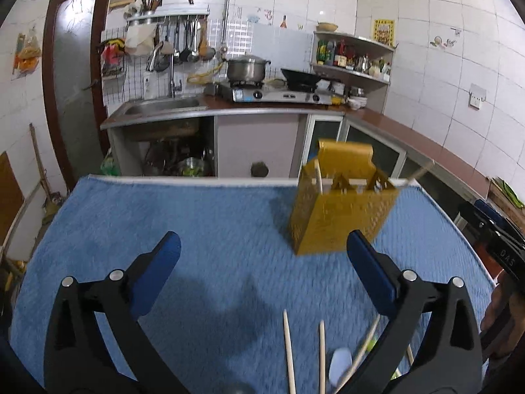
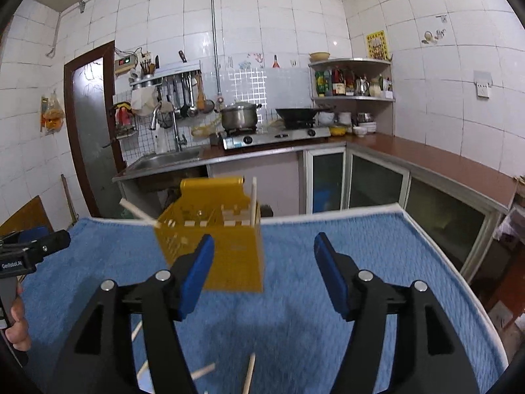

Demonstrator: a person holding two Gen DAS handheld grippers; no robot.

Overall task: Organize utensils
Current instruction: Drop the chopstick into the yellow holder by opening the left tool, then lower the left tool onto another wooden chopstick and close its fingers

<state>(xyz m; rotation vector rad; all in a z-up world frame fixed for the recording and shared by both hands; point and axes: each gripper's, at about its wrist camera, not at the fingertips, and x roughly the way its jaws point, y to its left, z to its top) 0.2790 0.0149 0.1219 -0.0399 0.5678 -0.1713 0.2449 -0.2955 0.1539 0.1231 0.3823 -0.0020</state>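
Note:
A yellow perforated utensil holder (image 1: 341,203) stands on the blue towel (image 1: 197,229), with two pale chopsticks leaning in it. It also shows in the right wrist view (image 2: 216,239). My left gripper (image 1: 262,249) is open and empty, short of the holder, which is ahead to the right. Loose chopsticks (image 1: 288,351) and a white spoon (image 1: 341,364) lie on the towel near its right finger. My right gripper (image 2: 262,249) is open and empty, the holder just beyond its left finger. Loose chopsticks (image 2: 248,374) lie below it.
The towel (image 2: 361,246) covers the table, whose far edge (image 1: 197,180) is white. Behind are a kitchen counter with sink (image 1: 160,106), stove and pot (image 1: 246,69), a corner shelf (image 2: 354,82) and a door (image 1: 69,82). The other hand-held gripper shows at the right edge (image 1: 498,246).

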